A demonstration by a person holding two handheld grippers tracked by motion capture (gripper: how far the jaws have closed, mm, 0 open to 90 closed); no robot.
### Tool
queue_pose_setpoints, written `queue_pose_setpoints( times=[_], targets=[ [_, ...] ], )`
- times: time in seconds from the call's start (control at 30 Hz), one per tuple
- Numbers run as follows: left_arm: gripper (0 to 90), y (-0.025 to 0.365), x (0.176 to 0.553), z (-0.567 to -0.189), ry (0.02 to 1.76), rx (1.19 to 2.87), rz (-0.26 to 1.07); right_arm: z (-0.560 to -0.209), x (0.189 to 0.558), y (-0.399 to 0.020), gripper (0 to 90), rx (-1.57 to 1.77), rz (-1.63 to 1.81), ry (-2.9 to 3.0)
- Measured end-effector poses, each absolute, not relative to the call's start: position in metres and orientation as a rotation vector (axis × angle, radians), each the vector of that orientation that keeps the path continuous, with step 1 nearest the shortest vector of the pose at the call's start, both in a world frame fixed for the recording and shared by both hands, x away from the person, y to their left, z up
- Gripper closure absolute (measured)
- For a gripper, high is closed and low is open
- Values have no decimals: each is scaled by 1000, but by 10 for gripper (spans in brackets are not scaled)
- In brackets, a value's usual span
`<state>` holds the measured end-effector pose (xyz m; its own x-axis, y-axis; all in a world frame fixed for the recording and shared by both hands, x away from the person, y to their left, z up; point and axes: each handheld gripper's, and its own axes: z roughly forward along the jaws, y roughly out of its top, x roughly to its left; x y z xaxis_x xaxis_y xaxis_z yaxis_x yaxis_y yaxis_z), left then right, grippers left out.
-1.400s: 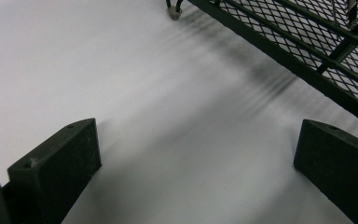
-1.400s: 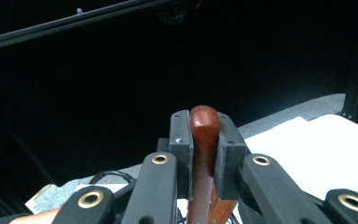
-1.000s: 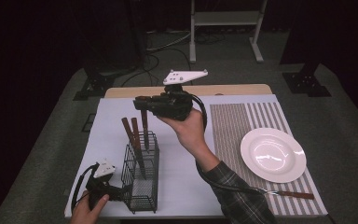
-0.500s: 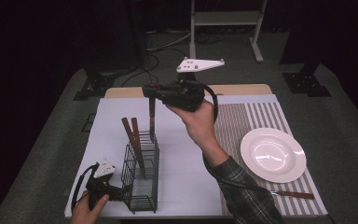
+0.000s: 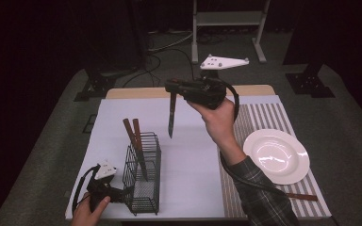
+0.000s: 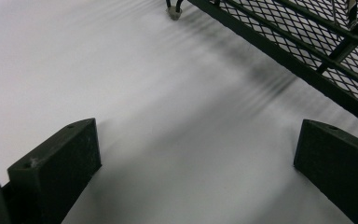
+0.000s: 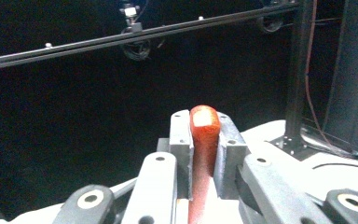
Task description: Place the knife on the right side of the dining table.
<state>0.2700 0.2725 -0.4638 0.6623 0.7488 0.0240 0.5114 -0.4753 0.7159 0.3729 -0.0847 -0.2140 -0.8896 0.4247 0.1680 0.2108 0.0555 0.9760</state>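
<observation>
Clamping: right hand-held gripper (image 5: pixel 175 87) closed tight on knife (image 5: pixel 171 115) handle | left hand-held gripper (image 5: pixel 125 194) wide apart, empty

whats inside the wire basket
In the wire basket, two utensils with brown handles stand leaning; the mesh hides their lower ends, so their type is unclear. The rest looks empty.

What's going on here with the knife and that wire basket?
A person is lifting cutlery out of a wire basket with two handheld grippers. The right gripper is shut on a wooden-handled knife, holding it in the air above the white mat with the blade hanging down. The left gripper, its fingers open, rests on the mat against the basket's base. Two more wooden-handled pieces stand in the basket. A white plate sits to the right on the striped mat.
</observation>
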Motion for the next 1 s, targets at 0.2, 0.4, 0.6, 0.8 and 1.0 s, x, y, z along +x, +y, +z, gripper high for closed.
queue_pose_setpoints(
  times=[0.2,0.4,0.6,0.8,1.0],
  targets=[
    [0,272,270,-464,970,2180,441,-218,379,-103,799,716,1899,2119],
    [0,272,270,-464,971,2180,442,-221,384,-120,799,754,1859,2076],
    [0,272,270,-464,972,2178,442,-224,390,-138,798,813,1828,2031],
    [0,272,270,-464,971,2179,443,-226,395,-157,798,861,1782,1982],
    [0,272,270,-464,970,2180,443,-229,400,-171,798,898,1752,1941]
  ],
)
